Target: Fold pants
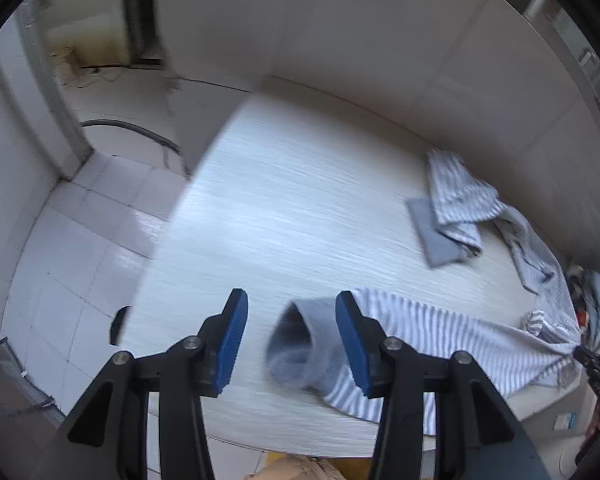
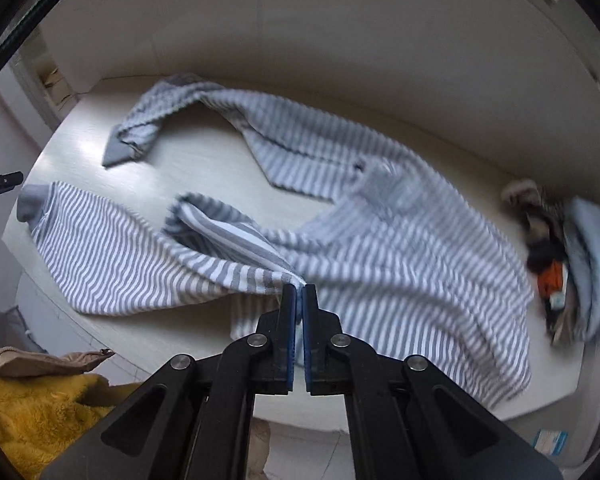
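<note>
Fingers of the right gripper point(image 2: 299, 289) pinch a fold of the striped pants point(image 2: 400, 248), sprawled across the tabletop point(image 1: 300, 208); the left gripper point(image 1: 292, 312) hovers released over a grey cuff point(image 1: 300, 340). Soft, light, limp cloth, best taken at cuffs or waistband.

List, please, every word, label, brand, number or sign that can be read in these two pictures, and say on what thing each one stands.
No text can be read in either view.
Small blue and white packet on the floor by the table: printing too small and blurred to read.
The same packet in the left wrist view: also unreadable.
Striped pants: no label or brand shows.
Grippers: no marking shows.
</note>
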Available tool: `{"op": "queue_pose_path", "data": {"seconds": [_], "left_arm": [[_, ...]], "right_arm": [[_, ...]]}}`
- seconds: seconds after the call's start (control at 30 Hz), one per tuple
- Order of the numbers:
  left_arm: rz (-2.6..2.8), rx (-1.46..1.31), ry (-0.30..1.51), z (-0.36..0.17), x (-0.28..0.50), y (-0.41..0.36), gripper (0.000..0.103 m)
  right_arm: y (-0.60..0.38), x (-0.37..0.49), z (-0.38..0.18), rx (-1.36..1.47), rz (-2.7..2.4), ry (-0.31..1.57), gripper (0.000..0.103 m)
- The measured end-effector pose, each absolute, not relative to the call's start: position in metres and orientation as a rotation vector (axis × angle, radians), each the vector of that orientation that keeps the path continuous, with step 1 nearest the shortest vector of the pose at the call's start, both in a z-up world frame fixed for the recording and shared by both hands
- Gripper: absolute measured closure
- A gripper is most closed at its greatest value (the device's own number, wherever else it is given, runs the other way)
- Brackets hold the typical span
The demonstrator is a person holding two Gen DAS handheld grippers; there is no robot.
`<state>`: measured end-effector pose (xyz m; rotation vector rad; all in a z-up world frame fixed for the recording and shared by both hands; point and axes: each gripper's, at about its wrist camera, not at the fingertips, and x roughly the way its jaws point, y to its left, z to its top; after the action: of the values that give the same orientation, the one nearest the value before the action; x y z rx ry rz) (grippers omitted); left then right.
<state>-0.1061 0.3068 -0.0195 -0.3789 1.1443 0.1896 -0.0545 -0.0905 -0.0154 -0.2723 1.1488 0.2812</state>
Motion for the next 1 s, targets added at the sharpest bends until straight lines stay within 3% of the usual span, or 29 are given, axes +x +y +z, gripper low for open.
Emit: {"op": "queue_pose_path", "data": {"seconds": [0.3, 0.33, 0.37, 0.4, 0.5, 0.7, 0.87, 1.0], "left_arm": [[0.112, -0.31, 1.248, -0.043, -0.083, 0.269, 0.056], [0.114, -0.296, 1.254, -0.046, -0.082, 0.267, 0.059], [0.116, -0.286, 1.254, -0.047, -0.081, 0.265, 0.076], [0.111, -0.274, 1.26, -0.049, -0.08, 0.264, 0.086], [0.093, -0.259, 1.239, -0.047, -0.076, 0.264, 0.092], [0.088, -0.214, 1.096, -0.002, -0.052, 0.277, 0.094], [0.124, -0.145, 0.884, 0.052, -0.038, 0.294, 0.094], [0.152, -0.145, 0.848, 0.049, -0.05, 0.315, 0.093]], "right_arm": [[-0.106, -0.063, -0.03, -0.229, 0.261, 1.169, 0.099], [-0.106, -0.064, -0.031, -0.225, 0.26, 1.171, 0.099], [-0.106, -0.064, -0.032, -0.223, 0.259, 1.172, 0.099], [-0.107, -0.063, -0.033, -0.222, 0.26, 1.172, 0.099], [-0.106, -0.059, -0.032, -0.214, 0.259, 1.162, 0.099], [-0.094, -0.03, -0.009, -0.221, 0.258, 1.09, 0.099], [-0.091, -0.019, 0.043, -0.182, 0.253, 0.912, 0.099], [-0.09, -0.036, 0.05, -0.17, 0.31, 0.879, 0.099]]}}
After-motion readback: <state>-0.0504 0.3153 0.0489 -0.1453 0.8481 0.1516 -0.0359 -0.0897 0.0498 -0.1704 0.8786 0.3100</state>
